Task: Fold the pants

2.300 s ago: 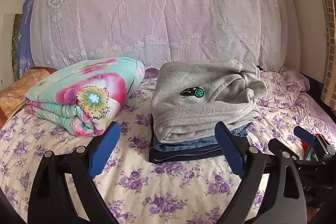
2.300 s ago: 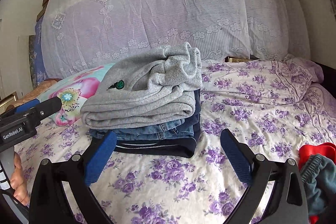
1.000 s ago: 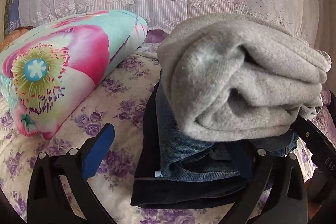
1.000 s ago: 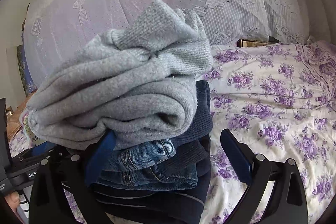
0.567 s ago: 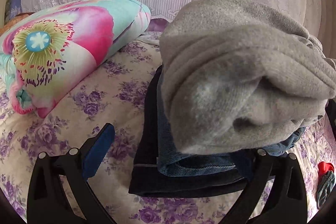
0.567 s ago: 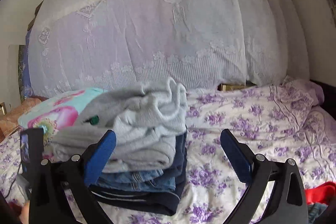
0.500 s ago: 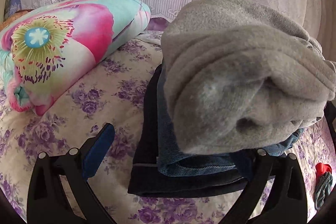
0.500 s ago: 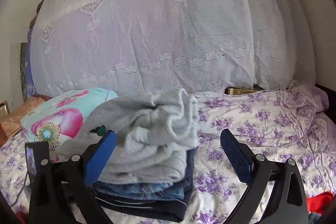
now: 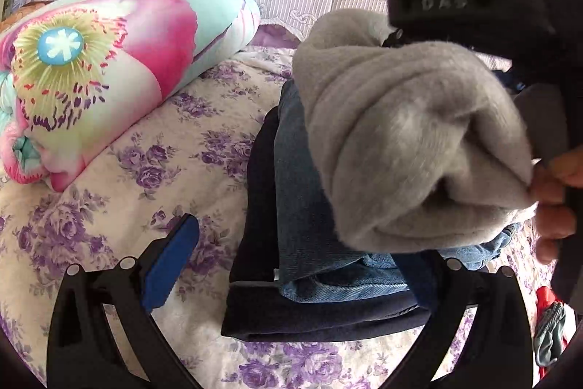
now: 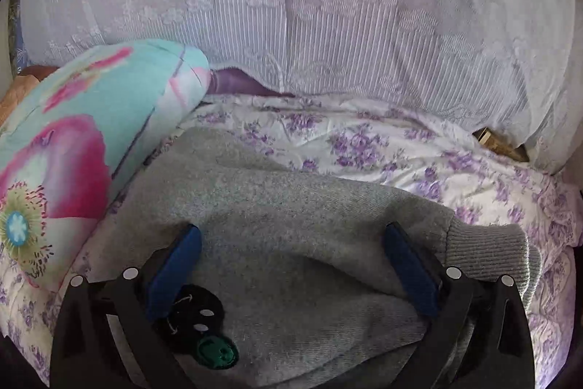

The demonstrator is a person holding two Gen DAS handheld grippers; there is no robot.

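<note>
A stack of folded clothes lies on the flowered bed. On top are folded grey sweatpants (image 9: 400,141) with a black and green patch (image 10: 204,334). Below them are blue jeans (image 9: 309,243) and a dark navy garment (image 9: 309,319). My left gripper (image 9: 291,265) is open at the stack's near left corner; its right finger is hidden behind the jeans. My right gripper (image 10: 291,265) is open and presses down on the top of the grey sweatpants (image 10: 291,206). Its black body (image 9: 473,10) shows above the stack in the left wrist view.
A rolled flowered quilt (image 9: 109,68) lies left of the stack, also in the right wrist view (image 10: 73,141). A lace-covered headboard (image 10: 291,24) stands behind. The flowered sheet (image 10: 364,141) spreads to the right. Red and grey cloth (image 9: 550,319) lies at the far right.
My right gripper has swung from beside the stack to above it and come down on the grey sweatpants. My left gripper has stayed at the stack's left corner.
</note>
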